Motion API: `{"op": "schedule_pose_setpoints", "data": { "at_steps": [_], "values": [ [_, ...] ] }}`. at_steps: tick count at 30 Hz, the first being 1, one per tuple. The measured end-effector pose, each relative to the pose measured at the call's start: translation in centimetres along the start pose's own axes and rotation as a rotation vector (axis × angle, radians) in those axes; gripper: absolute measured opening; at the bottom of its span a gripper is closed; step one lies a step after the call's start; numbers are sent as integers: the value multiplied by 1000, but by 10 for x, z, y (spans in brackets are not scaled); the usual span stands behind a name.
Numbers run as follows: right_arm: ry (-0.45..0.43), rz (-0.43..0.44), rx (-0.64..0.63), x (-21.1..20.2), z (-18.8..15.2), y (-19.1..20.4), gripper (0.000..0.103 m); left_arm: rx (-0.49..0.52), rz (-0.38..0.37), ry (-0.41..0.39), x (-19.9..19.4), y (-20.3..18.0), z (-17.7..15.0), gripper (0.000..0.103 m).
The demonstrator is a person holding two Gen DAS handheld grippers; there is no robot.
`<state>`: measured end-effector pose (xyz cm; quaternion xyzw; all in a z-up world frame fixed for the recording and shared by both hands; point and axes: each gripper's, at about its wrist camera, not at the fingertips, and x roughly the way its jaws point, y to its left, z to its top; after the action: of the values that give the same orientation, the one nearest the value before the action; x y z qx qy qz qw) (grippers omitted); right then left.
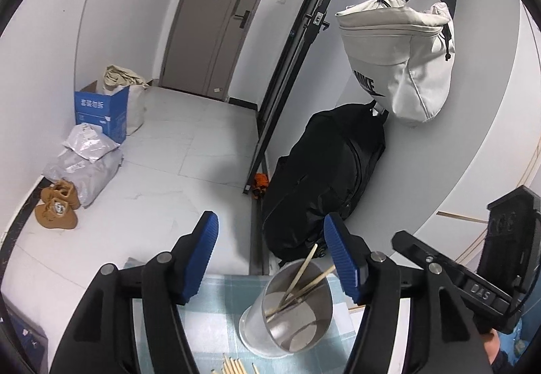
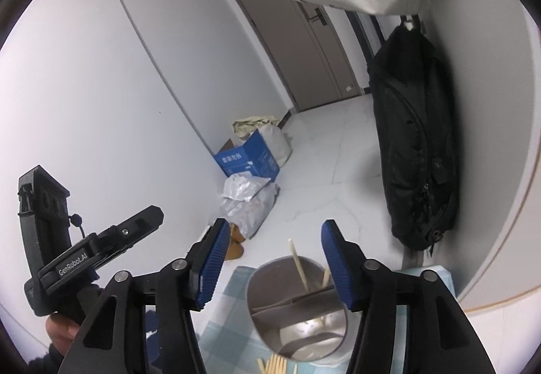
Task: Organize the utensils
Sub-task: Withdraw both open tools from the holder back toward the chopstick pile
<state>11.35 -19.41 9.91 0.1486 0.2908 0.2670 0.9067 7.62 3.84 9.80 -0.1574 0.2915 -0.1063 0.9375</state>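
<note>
A metal utensil cup [image 1: 290,309] stands on a pale blue checked cloth [image 1: 223,313] at the edge of a table, a few wooden chopsticks [image 1: 301,282] leaning inside it. More chopsticks [image 1: 233,367] lie loose on the cloth just in front of the cup. Beyond the cup, a white tiled floor [image 1: 189,150] runs to a grey door [image 1: 216,15]. Left of the cup on the floor sit a blue cardboard box [image 1: 101,110], grey plastic parcels [image 1: 84,164] and a pair of tan boots [image 1: 57,208]. Right of the cup, a black backpack [image 1: 324,178] rests against the wall, with a white sling bag [image 1: 399,56] hanging above it.

The left gripper [image 1: 270,259] points down toward the cup, blue pads apart with nothing between them. The right gripper [image 2: 274,259] hovers over the cup's mouth at a similar downward slant, its pads likewise spread and empty. A hand [image 2: 62,330] grips the left tool's handle, seen from the right wrist.
</note>
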Motion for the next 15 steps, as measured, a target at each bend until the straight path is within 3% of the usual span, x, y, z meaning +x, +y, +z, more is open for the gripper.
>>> {"op": "schedule_pose_setpoints", "data": {
  "at_steps": [6,8,10,15],
  "values": [
    [-36,11,-12,-24,-9,14,69,10,56,5,-16,-8,-9,63],
    [-45,12,-17,-32,-13,18,72,17,85,-9,-24,-11,-14,74],
    [-54,11,-21,-38,-18,22,74,12,86,-29,-32,-11,-18,77],
    [-53,-1,-45,-45,-38,26,79,15,109,-39,-41,-11,-32,78]
  ]
}}
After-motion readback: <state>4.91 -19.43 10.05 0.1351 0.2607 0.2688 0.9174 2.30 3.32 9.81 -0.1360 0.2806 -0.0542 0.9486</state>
